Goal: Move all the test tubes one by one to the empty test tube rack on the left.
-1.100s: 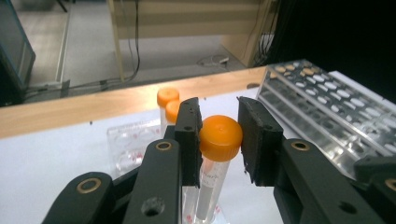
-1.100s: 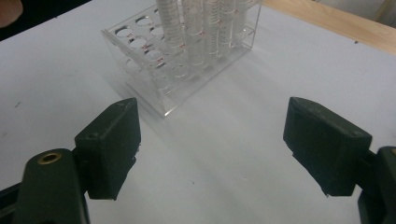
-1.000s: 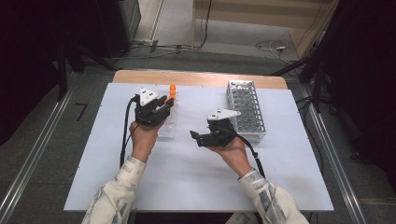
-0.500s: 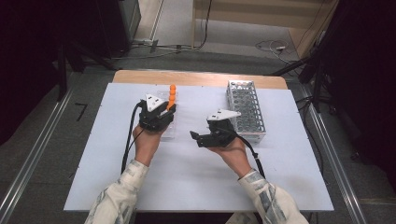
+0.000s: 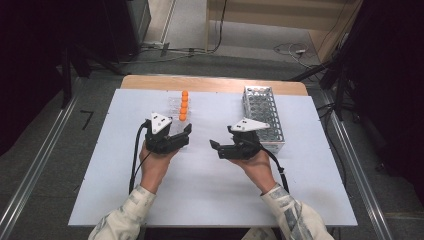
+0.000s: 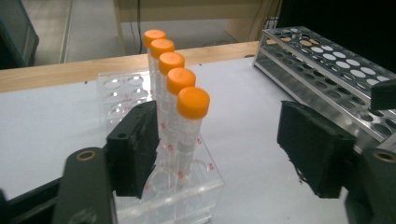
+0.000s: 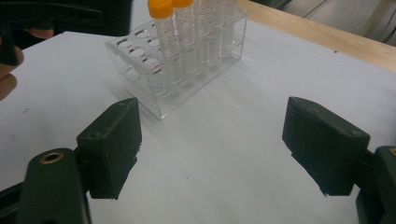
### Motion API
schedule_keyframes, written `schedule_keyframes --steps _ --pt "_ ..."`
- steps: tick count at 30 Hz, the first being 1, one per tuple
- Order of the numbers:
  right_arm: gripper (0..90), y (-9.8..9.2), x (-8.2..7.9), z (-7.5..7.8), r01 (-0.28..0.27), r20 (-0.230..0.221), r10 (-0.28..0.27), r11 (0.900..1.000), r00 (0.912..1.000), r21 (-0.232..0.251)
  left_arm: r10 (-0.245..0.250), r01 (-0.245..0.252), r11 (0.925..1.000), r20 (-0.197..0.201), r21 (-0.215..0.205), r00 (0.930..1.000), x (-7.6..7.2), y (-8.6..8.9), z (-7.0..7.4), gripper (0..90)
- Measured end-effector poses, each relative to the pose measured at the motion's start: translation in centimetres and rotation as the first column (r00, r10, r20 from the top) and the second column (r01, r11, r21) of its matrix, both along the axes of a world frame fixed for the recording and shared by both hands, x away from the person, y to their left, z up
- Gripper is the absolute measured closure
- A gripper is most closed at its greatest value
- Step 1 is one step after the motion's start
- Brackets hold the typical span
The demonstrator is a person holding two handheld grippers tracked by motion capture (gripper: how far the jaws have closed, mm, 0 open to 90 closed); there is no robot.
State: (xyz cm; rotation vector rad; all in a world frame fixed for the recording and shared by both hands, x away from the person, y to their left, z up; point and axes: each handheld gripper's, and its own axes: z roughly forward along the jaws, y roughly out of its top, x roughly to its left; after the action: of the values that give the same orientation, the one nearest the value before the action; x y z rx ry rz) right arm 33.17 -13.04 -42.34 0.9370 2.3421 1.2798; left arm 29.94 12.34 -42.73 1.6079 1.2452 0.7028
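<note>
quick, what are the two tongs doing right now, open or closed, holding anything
Left tongs: open, holding nothing, near the orange-capped tubes.
Right tongs: open, holding nothing.

Orange caps (image 6: 193, 102) are being shown on the clear tubes (image 6: 186, 140), which are being marked with red print. A transparent rack (image 6: 187, 196) is being seen beside a silver metal rack (image 5: 262, 117). The table (image 5: 210, 190) is being presented as white with a light wood edge (image 5: 210, 84). Black jaws are being displayed on both grippers (image 6: 224, 154) (image 7: 210, 149). Patterned pale sleeves (image 5: 125, 217) are being worn.
</note>
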Motion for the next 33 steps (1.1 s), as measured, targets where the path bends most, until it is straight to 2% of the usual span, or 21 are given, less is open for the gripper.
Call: schedule_keyframes --steps 2,6,15,20,23,26,30,33 --pt "18.7 -0.8 -0.2 0.0 0.011 0.001 -0.011 1.0 0.9999 0.004 0.005 -0.005 1.0 -0.002 -0.007 1.0 -0.8 0.3 -0.2 25.2" --pt "18.7 -2.7 -0.5 -0.2 0.038 0.007 -0.038 0.999 0.9993 0.008 0.028 -0.028 0.9996 0.01 0.007 0.9995 -2.2 1.0 -0.8 19.8" --pt "18.7 -7.0 -1.6 -0.3 0.104 0.028 -0.105 0.994 0.9941 0.023 0.071 -0.071 0.9974 -0.005 0.014 0.9975 -4.5 3.4 -2.3 18.9" --pt "18.7 -9.6 -2.6 -0.5 0.142 0.049 -0.143 0.99 0.9885 0.026 0.098 -0.098 0.9952 0.005 0.008 0.9952 -5.9 5.0 -2.7 18.9" --pt "18.7 -11.3 -3.1 -0.7 0.168 0.045 -0.169 0.985 0.9845 0.032 0.11 -0.11 0.9938 -0.003 0.017 0.9939 -6.5 5.8 -3.1 18.9" --pt "18.7 -12.9 -3.6 -1.0 0.195 0.036 -0.196 0.98 0.9799 0.033 0.134 -0.134 0.9908 -0.007 0.019 0.991 -7.1 6.7 -3.6 18.8" --pt "18.7 -14.9 -4.4 -1.1 0.227 0.036 -0.229 0.973 0.9728 0.036 0.183 -0.183 0.9831 0.01 0.01 0.9831 -7.8 8.1 -3.8 18.8" --pt "18.7 -16.5 -5.1 -1.4 0.258 0.036 -0.259 0.966 0.9653 0.03 0.206 -0.206 0.9785 0.003 0.011 0.9785 -8.2 9.2 -4.0 18.9"
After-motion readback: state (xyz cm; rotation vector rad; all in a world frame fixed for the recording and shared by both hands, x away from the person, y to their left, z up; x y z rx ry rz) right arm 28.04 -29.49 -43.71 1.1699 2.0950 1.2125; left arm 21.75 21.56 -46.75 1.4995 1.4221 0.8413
